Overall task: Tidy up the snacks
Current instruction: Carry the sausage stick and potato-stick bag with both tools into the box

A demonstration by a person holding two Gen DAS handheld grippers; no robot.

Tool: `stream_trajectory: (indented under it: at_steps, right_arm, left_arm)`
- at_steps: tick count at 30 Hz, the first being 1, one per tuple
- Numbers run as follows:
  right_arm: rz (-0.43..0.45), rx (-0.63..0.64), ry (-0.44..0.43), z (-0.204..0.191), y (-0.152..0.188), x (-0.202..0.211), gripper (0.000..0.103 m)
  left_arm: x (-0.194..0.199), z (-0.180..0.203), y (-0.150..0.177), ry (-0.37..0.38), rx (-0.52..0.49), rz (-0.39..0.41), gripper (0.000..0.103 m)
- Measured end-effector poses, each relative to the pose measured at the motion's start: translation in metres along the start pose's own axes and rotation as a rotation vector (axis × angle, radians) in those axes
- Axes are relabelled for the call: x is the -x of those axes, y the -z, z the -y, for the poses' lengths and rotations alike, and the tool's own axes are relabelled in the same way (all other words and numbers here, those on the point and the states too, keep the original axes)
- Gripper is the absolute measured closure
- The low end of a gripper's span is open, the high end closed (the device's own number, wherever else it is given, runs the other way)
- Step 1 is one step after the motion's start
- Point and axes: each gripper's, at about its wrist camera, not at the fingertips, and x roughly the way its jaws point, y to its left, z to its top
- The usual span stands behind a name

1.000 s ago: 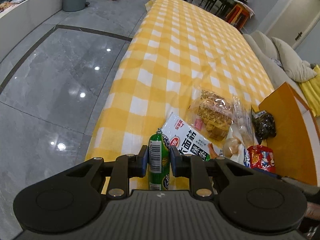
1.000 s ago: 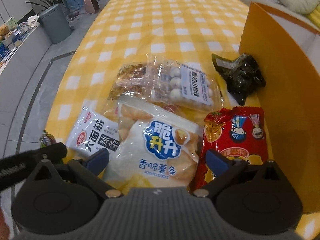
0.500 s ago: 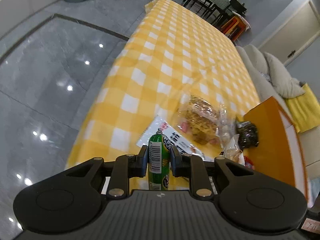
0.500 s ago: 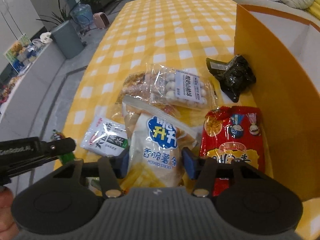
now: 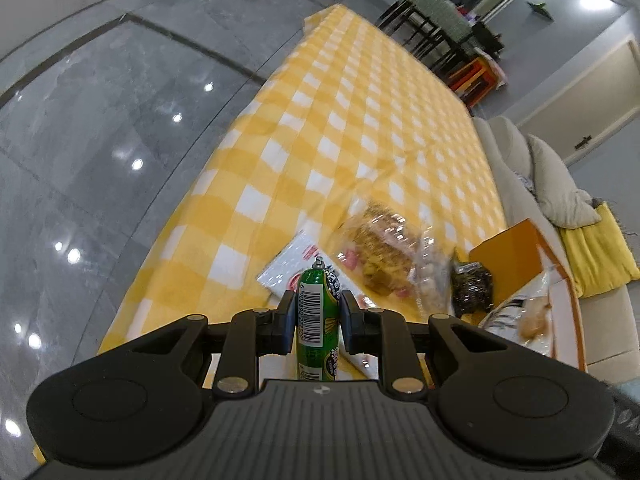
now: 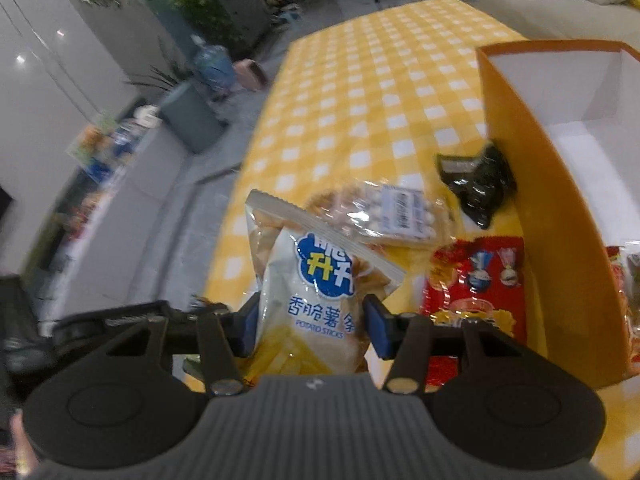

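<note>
— Right gripper [image 6: 310,326] pinches the potato sticks bag [image 6: 316,280], raised beside the orange box [image 6: 560,216]; left gripper [image 5: 314,320] clamps the green sausage [image 5: 318,320].
— Bag should clear the wall before release.

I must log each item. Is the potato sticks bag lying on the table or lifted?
Lifted: the right gripper is shut on the bag, which stands tilted above the tablecloth.
</note>
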Motion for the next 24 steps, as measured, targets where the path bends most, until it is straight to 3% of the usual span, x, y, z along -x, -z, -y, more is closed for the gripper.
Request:
stream_trajectory:
  at_steps: [3,8,15,20,24]
  right_arm:
    - [0.017,-0.027,-0.095,0.006,-0.008,0.021,0.051]
    - [0.092,0.028,-0.130,0.015,-0.028,0.063,0.052]
    - [0.237,0.151,-0.043,0.042,-0.056,0.134,0.052]
    - [0.283,0.166,0.000,0.080,-0.071,0.168,0.052]
    - [0.274,0.215,0.095,0.117,-0.075,0.180,0.052]
  left_arm:
    - [0.017,0.007,-0.004,0.001,-0.007,0.047,0.079]
    - [0.049,0.039,-0.010,-0.004,-0.042,0.131,0.079]
    - [0.077,0.110,-0.007,0.023,-0.152,0.208,0.079]
    - [0.079,0.163,0.002,0.065,-0.213,0.195,0.079]
    - [0.072,0.203,0.016,0.112,-0.262,0.158,0.079]
